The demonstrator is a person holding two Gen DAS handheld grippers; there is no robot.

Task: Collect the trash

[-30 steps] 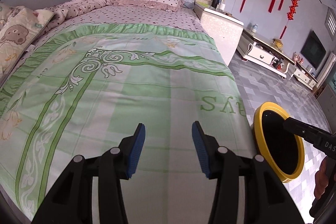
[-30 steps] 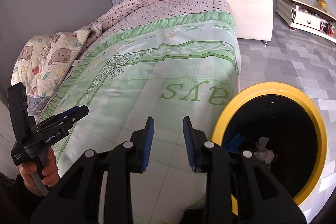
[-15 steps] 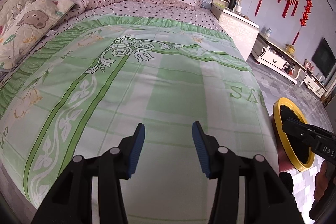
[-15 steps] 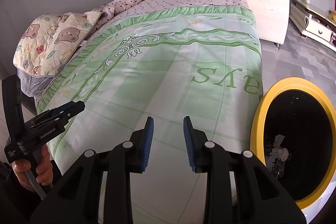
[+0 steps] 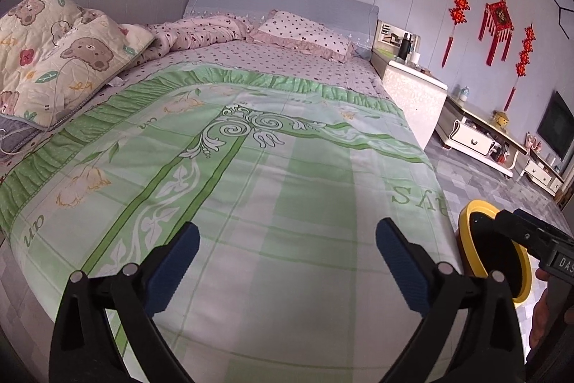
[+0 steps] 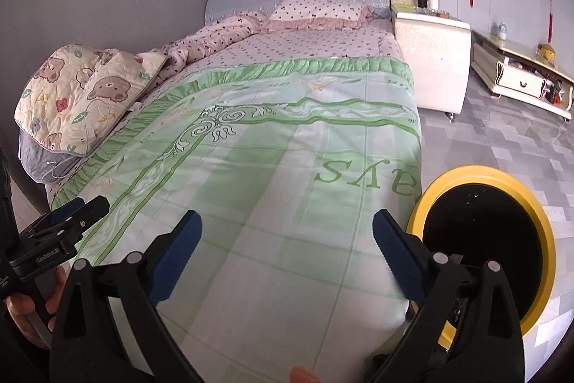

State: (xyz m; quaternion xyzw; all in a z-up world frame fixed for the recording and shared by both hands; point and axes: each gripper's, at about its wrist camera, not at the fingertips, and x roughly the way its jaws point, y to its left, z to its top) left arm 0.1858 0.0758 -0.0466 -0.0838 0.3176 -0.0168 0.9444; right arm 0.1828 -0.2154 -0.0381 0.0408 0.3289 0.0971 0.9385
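At the foot of the bed point(image 5: 272, 189) I have both tools over the green bedspread point(image 6: 272, 203); the left gripper point(image 5: 287, 261) and right gripper point(image 6: 285, 253) are both opening wide, nothing between their jaws. The yellow-rimmed trash bin point(image 6: 484, 174) stands on the floor just beside the bed's right corner, its inside too dark to read. I see no loose trash on the spread from here. My judgement: scan toward the bear-print quilt point(image 5: 68, 56) and the pillow point(image 5: 305, 33) before committing, keep the jaws spread, and approach any scrap low and square so the pads close on it, not on fabric.
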